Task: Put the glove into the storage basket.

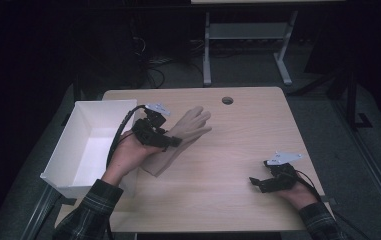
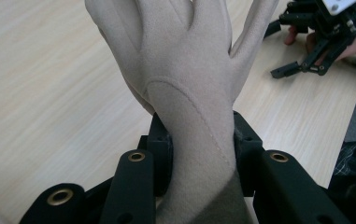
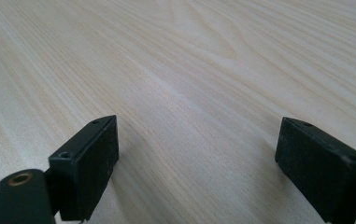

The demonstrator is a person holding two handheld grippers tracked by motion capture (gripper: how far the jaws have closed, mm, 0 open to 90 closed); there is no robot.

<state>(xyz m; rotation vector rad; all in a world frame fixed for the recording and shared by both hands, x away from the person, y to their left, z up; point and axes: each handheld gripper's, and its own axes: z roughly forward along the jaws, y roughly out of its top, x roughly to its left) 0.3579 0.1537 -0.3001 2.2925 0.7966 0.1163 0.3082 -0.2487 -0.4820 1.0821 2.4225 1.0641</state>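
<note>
White box [image 1: 85, 145] at far left. Next to it, left tongs [image 1: 170, 141] clenched on glove [image 1: 185, 131] at cuff, lifted off surface [image 1: 238, 150]; long axis runs away from box, fingers fwd. Right tongs [image 1: 258, 182] released, resting far right, well apart.

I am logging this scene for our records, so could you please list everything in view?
glove: one, beige, clamped at the wrist by the left gripper, near the table's left side.
box: one, white, open-topped, at the table's left edge.
table: one, light wood, with a round hole near its far edge.
second table frame: one, grey, on the floor behind.
cables: several, black, on the floor behind.
left gripper: one, black, fingers shut on the glove.
right gripper: one, black, fingers open over bare table.
sleeves: two, dark plaid, at the near edge.
</note>
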